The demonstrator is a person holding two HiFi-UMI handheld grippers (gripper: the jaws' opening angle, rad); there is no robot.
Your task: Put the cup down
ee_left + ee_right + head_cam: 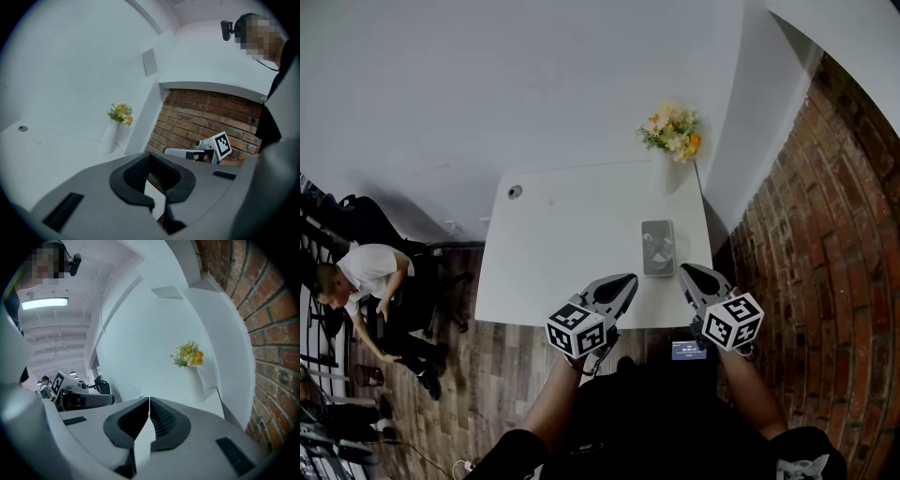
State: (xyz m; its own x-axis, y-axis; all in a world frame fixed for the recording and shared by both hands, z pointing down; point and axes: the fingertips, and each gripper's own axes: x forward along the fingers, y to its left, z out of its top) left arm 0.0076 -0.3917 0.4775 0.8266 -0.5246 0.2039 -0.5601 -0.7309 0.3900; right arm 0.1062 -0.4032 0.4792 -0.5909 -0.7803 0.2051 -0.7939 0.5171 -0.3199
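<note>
head view: left hand-held gripper [628, 279] and right hand-held gripper [685, 270] hover closed, empty, beside the surface [572, 234]; no cup visible, probably nothing left to lower.

Table [572, 234] is white, brick wall [825, 234] red-brown, flowers [672, 129] yellow-orange, left tool [629, 279] and right tool [686, 271] grey.
</note>
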